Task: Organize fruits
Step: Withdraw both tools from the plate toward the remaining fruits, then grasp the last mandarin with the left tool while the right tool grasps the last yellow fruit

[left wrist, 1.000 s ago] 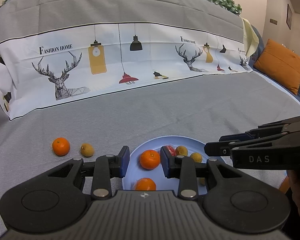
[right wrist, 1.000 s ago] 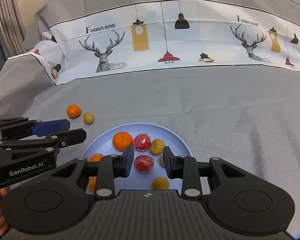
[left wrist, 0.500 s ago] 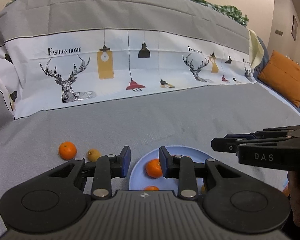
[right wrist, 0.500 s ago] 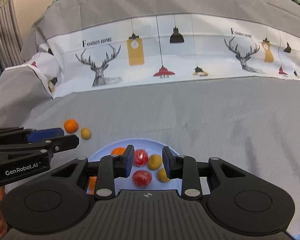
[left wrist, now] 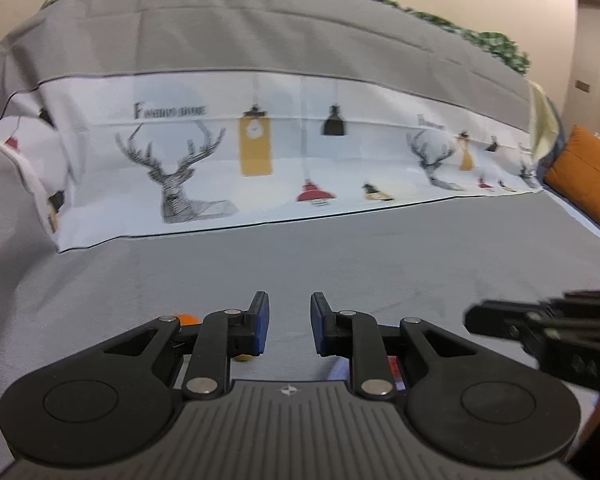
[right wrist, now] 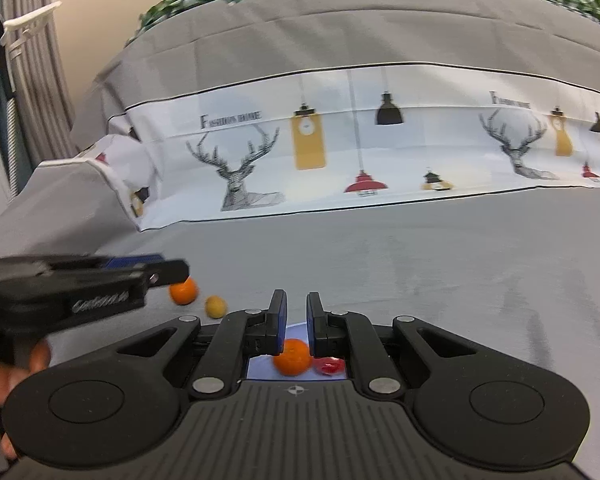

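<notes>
A pale blue plate [right wrist: 260,370] lies on the grey sofa cover, mostly hidden behind my right gripper [right wrist: 297,322]. On it I see an orange [right wrist: 293,356] and a red fruit [right wrist: 329,366]. A loose orange [right wrist: 183,291] and a small yellow fruit [right wrist: 215,306] lie on the cover to the plate's left. My right gripper is empty, jaws a narrow gap apart. My left gripper [left wrist: 285,324] is open and empty, raised above the cover; slivers of the loose orange [left wrist: 186,319] and yellow fruit [left wrist: 244,357] show behind its left finger.
The sofa back carries a white printed cloth with deer and lamps [right wrist: 340,160]. An orange cushion [left wrist: 584,176] sits at the far right. A radiator and wall [right wrist: 24,80] stand to the left. The left gripper's body shows in the right wrist view [right wrist: 80,288].
Both grippers have lifted and tilted up, so the plate and fruit have dropped low behind the fingers. The right jaws have narrowed. The view is blurred by motion.
</notes>
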{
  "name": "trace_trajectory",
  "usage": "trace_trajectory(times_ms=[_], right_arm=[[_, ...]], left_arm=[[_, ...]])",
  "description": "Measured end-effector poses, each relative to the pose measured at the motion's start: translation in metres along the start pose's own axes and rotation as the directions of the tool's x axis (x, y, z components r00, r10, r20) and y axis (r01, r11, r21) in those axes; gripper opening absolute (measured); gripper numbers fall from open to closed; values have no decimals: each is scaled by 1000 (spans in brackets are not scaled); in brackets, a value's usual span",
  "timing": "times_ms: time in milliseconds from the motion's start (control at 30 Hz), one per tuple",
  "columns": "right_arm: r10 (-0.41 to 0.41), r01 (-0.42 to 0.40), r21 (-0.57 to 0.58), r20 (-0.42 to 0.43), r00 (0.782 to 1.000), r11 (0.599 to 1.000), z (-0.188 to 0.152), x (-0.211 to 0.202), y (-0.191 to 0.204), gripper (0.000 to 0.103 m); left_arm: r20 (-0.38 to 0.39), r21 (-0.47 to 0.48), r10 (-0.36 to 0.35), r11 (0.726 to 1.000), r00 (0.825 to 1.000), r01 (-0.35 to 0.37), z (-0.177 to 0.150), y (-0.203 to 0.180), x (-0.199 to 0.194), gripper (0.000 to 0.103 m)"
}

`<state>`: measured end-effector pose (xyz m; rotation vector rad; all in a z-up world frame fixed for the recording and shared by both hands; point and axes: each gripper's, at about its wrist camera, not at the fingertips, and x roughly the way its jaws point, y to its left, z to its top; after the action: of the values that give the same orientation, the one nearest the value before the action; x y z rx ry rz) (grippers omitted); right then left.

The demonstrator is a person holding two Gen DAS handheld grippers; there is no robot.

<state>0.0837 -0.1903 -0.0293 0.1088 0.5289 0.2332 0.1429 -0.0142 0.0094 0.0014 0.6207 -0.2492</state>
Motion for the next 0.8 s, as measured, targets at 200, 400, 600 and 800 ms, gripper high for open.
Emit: trace_trajectory(times_ms=[200, 400, 600, 800], right_arm=[[36, -37, -52, -19, 999, 998, 2, 15, 22, 11], [76, -79, -80, -34, 997, 994, 8, 38, 41, 11], [122, -128, -89, -75, 990, 988, 11, 71, 63, 11], [121, -136, -106, -135, 983, 985, 9, 112, 86, 12]], left_arm=[[-84, -102, 74, 991, 994, -82, 4, 43, 29, 25], [-197, -290, 126, 940, 972, -181, -2, 89, 46, 25], [-228, -452, 87, 873, 970, -184, -7, 123, 51, 25], [-226, -540, -4, 832, 974, -122, -10, 137, 63, 33]])
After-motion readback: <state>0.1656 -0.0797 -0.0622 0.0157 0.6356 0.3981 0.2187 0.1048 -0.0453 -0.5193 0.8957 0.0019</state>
